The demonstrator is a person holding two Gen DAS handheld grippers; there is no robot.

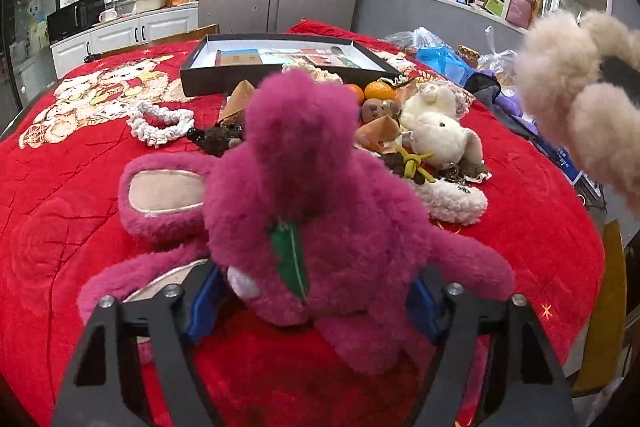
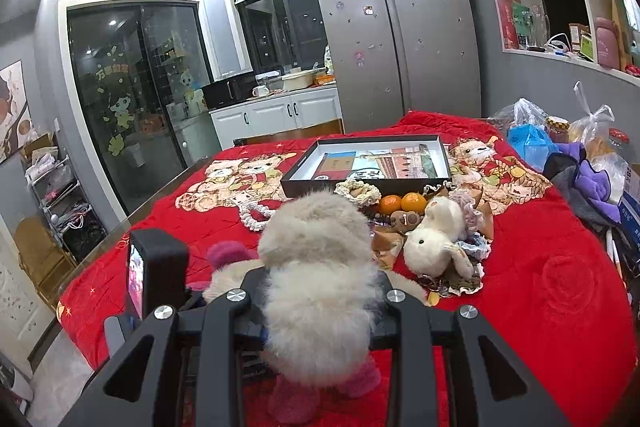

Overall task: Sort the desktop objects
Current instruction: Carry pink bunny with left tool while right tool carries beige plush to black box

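The left gripper (image 1: 316,291) is clamped on a magenta plush bear (image 1: 304,219), held above the red blanket (image 1: 60,195); the toy blocks most of the centre view. The right gripper (image 2: 320,291) pinches a cream fluffy plush (image 2: 316,267), which likewise hides the table middle; its finger contact is buried in fur, so the grip is probably firm. Behind them lies a cluster: a white plush rabbit (image 2: 434,239), two oranges (image 2: 402,203), a braided white ring (image 1: 160,121) and paper scraps. A black open box (image 2: 364,163) sits beyond, touching none of them. Plastic bags (image 2: 532,131) crowd the right edge.
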